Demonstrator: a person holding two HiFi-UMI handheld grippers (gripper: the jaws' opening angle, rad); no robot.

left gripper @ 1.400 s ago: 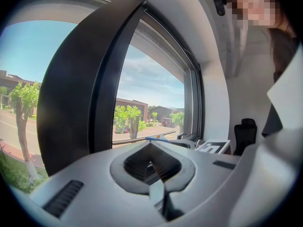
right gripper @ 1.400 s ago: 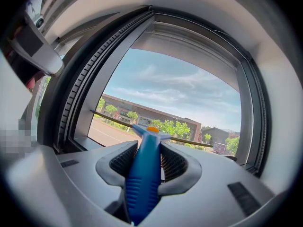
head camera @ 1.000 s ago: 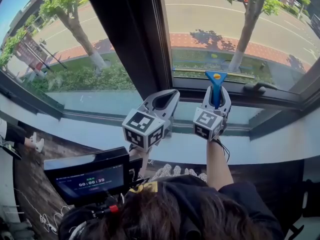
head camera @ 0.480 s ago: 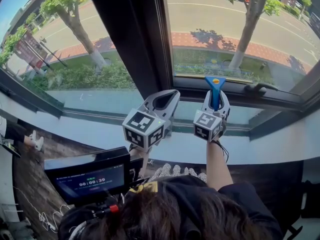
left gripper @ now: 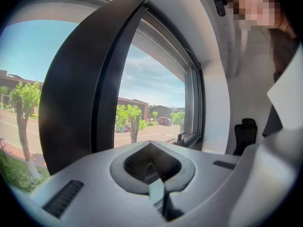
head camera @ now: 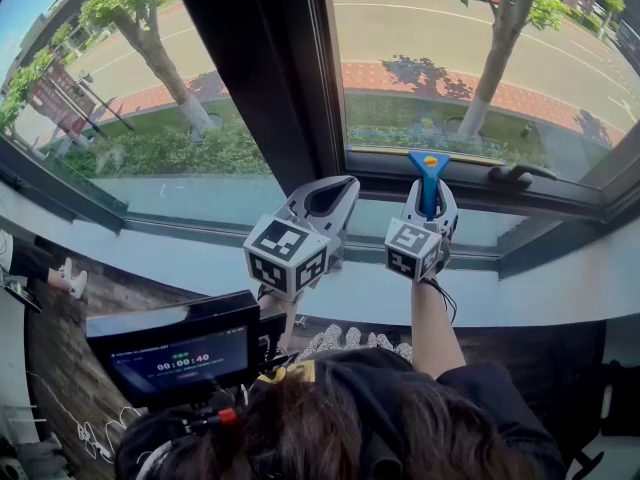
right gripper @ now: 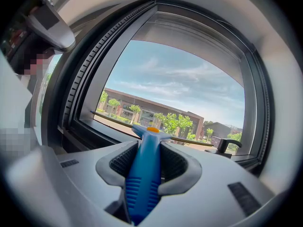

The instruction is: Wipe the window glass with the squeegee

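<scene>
Glass takes up most of the head view: the right pane (head camera: 470,58) with street and trees beyond it, and the left pane (head camera: 110,88) on the other side of the dark post (head camera: 255,78). Below both runs the pale sill (head camera: 530,293).

Over the sill, in front of the post, hangs the left gripper (head camera: 343,186), its jaws closed together on nothing and taking no part. Beside it the right gripper (head camera: 431,190) is clamped on the blue grip of the squeegee (head camera: 429,168), which stands up and forward from the jaws. The thin blade lies level along the bottom of the right pane, just above the lower frame and left of the black latch (head camera: 515,175). No view shows whether the rubber presses on the pane.

Wiping looks to be under way, with the blade at the low end of a stroke. The next move probably calls for carrying the blade to the top of the pane, setting it flat, and drawing it down with even pressure, clear of the latch.
</scene>
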